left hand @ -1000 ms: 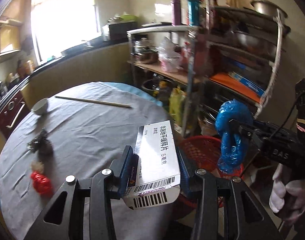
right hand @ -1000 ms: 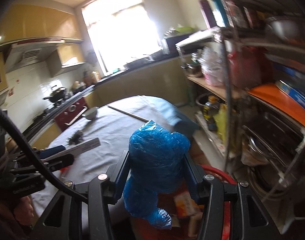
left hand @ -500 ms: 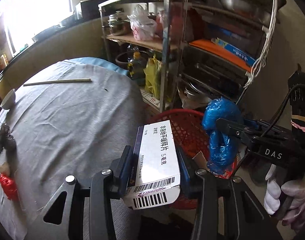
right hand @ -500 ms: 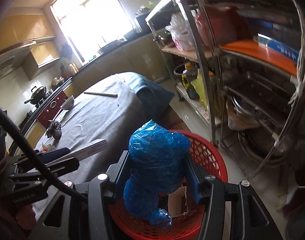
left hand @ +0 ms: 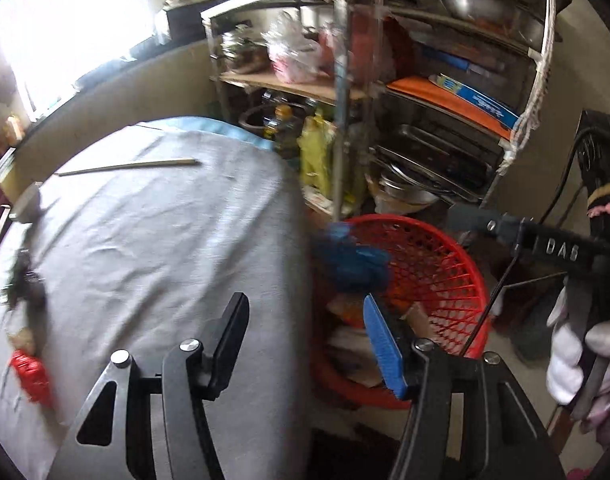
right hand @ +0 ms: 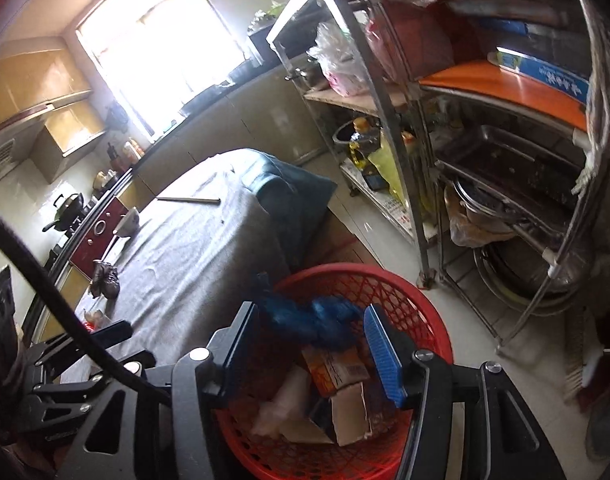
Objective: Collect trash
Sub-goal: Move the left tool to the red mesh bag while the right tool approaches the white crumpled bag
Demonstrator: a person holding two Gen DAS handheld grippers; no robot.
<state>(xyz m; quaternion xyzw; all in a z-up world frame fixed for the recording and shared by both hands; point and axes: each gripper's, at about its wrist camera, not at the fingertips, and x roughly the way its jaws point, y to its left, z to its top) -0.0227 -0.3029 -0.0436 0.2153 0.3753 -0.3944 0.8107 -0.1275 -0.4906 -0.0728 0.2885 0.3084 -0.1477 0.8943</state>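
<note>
A red mesh basket (left hand: 445,264) stands on the floor beside the table, with cardboard and paper scraps (right hand: 345,408) inside. My left gripper (left hand: 305,340) hangs over its near rim, jaws opening, nothing between the fingers. My right gripper (right hand: 309,340) is above the basket (right hand: 425,312), jaws opening. The blue plastic bag (right hand: 317,320) is blurred just beyond its pads, loose and dropping onto the scraps. The left wrist view shows that bag (left hand: 349,260) at the basket's left rim. On the table lie a red wrapper (left hand: 29,376) and a dark crumpled scrap (left hand: 25,284).
A grey-clothed round table (left hand: 165,260) carries chopsticks (left hand: 129,166) and a small bowl (left hand: 27,204). A metal rack (right hand: 505,160) full of pans, bottles and bags stands close behind the basket. A gloved hand (left hand: 573,360) holds the right gripper.
Both grippers sank toward the basket. The left one let go of the white barcoded box and spread wide. The right one loosened, and the blue bag slipped down out of its pads.
</note>
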